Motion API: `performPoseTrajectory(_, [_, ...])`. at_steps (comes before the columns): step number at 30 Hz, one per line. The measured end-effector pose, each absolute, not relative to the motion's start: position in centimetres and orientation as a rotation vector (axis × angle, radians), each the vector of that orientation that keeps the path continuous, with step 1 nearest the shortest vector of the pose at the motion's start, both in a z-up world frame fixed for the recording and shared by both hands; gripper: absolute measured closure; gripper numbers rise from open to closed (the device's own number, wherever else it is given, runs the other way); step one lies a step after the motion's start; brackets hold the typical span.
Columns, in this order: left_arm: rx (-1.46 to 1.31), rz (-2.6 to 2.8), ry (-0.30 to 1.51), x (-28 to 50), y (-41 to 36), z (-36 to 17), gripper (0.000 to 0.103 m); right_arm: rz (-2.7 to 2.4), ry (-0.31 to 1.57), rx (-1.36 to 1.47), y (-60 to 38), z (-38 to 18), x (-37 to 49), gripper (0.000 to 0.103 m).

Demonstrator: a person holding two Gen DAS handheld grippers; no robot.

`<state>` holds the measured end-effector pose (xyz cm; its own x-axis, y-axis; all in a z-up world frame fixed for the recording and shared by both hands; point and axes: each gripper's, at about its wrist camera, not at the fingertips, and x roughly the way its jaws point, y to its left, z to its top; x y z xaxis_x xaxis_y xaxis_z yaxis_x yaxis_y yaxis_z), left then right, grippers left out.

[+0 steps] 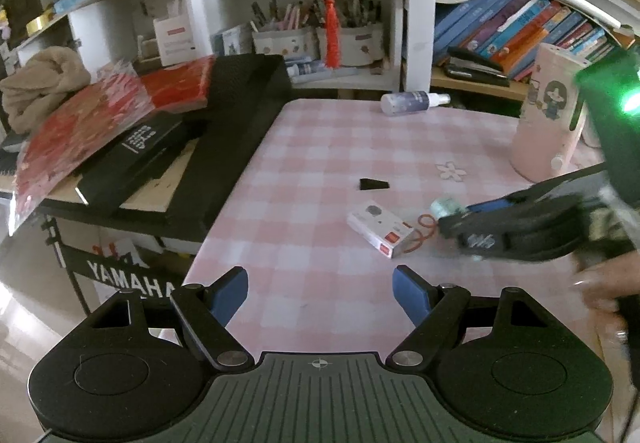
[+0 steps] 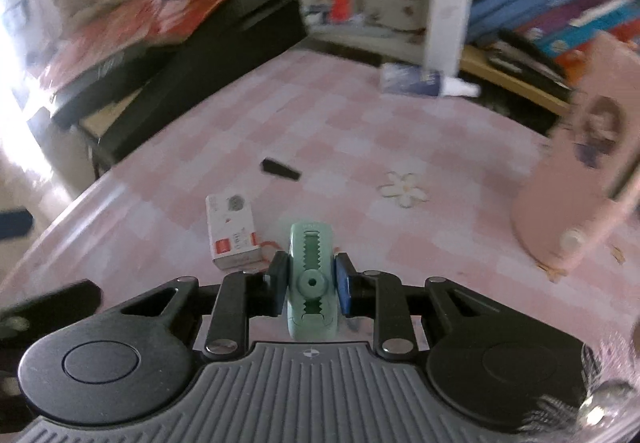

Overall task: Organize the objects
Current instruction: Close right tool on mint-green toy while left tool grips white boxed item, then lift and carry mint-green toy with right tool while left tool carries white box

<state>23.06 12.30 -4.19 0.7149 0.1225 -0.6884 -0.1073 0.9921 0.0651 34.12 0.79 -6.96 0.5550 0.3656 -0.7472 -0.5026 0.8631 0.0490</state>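
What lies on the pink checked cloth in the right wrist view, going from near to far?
Mint green clip held in the right tool → white box → flower sticker → small black wedge → spray bottle lying on its side.

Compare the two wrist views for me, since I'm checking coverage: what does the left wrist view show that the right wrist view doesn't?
Only the left wrist view shows the open left hand-held gripper, the Yamaha stand and the orange rubber band clearly. Only the right wrist view shows the mint green clip fully, clamped in the right hand-held gripper. Both show the white box, black wedge, flower sticker, spray bottle and pink container.
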Motion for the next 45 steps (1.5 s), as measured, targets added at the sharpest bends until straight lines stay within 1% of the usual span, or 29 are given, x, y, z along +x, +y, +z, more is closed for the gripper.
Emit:
performPoseTrajectory(6, [0.023,0.089,0.764,24.0,11.2,-4.8,0.022,0.442,0.851,-0.071,-2.5,-4.9,33.3,0.08])
performPoseTrajectory(14, [0.036,0.053,0.758,25.5,9.9,-5.7,0.022,0.363,0.868,0.048,-6.0,-3.8,31.6,0.08])
performPoseTrajectory(26, [0.061,0.021,0.776,27.9,9.6,-7.8,0.023,0.359,0.883,0.078,-7.5,-3.8,30.2,0.08])
performPoseTrajectory(37, [0.078,0.022,0.787,32.4,9.8,-9.3,0.023,0.367,0.887,0.078,-7.4,-3.8,30.2,0.08])
performPoseTrajectory(38, [0.082,0.016,0.788,32.6,9.8,-9.5,0.024,0.367,0.885,0.077,-7.4,-3.8,30.1,0.08])
performPoseTrajectory(40, [0.079,-0.004,0.784,32.7,9.8,-9.7,0.032,0.364,0.885,0.078,-7.4,-3.7,30.1,0.08])
performPoseTrajectory(41, [0.072,-0.019,0.779,32.7,9.9,-9.7,0.041,0.361,0.886,0.079,-7.5,-3.8,30.0,0.08])
performPoseTrajectory(42, [0.067,-0.031,0.776,32.7,9.9,-9.6,0.046,0.358,0.888,0.08,-7.5,-3.8,30.0,0.08])
performPoseTrajectory(45, [0.069,-0.041,0.779,32.2,9.8,-9.5,0.047,0.346,0.883,0.08,-7.8,-3.6,29.9,0.08])
